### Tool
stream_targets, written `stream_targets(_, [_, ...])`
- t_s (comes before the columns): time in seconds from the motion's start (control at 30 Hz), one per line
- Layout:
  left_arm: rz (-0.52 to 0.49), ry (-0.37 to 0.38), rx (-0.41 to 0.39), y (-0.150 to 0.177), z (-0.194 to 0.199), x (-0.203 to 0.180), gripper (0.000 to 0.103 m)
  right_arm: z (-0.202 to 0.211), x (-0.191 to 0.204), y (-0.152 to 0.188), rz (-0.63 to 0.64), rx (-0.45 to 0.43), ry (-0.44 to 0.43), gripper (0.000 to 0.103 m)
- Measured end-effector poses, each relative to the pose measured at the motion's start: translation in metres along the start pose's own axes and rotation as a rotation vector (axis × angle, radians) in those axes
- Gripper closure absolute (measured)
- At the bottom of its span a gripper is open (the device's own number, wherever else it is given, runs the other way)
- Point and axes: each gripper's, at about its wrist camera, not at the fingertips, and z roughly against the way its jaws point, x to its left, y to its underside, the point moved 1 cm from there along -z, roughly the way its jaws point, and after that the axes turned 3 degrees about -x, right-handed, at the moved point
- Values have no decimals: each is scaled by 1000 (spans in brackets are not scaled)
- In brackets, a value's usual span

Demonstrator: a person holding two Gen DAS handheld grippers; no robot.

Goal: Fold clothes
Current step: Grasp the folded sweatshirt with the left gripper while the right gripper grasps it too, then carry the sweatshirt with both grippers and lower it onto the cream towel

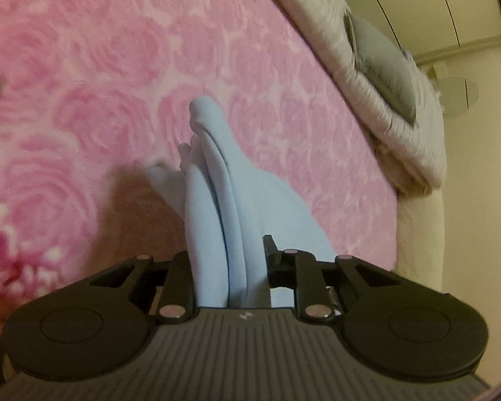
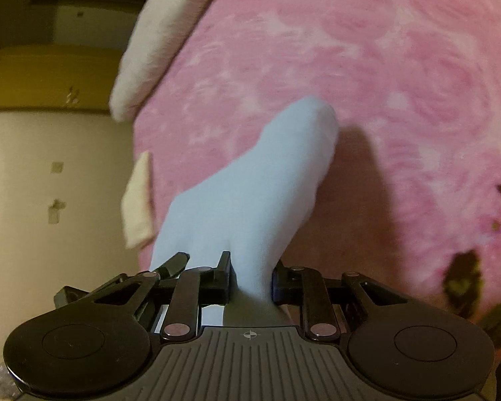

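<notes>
Both are clamped on the same thing here. The left hand-held gripper [image 1: 230,267] at the bottom of its frame has its jaws pinched on the light blue garment [image 1: 217,180], which runs in long folds straight up-frame from the jaws to a bunched tip over the pink rose bedspread [image 1: 100,67]. The right hand-held gripper [image 2: 250,279] grips another bit; there the cloth leans up and right. Looks lifted, ready to lay down lengthwise, I'd guess.

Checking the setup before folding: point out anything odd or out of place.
Nothing stands out. The light blue garment hangs bunched from both grippers above the pink blanket, held by the left gripper and the right gripper.
</notes>
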Motion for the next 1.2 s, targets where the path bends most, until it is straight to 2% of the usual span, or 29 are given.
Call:
stream_targets(0.17, [58,14,-77,-24,51,4,86,-11,64,-8,69,51,-43,83])
stream_targets(0.4, [56,27,-144,-97,127,57,86,-94,153,5,141,77,-87,83])
stream_targets(0.53, [31,40,-133,-157,171,108,86,-154,205,23,154,59,-99,83])
stream_targets(0.83, [-55,35,-148,-316,261,226,86,-323,328,69,168,20,-139,83])
stream_targets(1.0, [-138,16,-209,-406,282,270,86,-419,382,64,214,-1,-185,83])
stream_targets(1.1, [-192,17,-250,-468,284,290,86,-471,406,49,233,-24,-216,83])
stream_targets(1.2, [-239,25,-280,-515,279,308,86,-514,428,33,288,-62,-238,83])
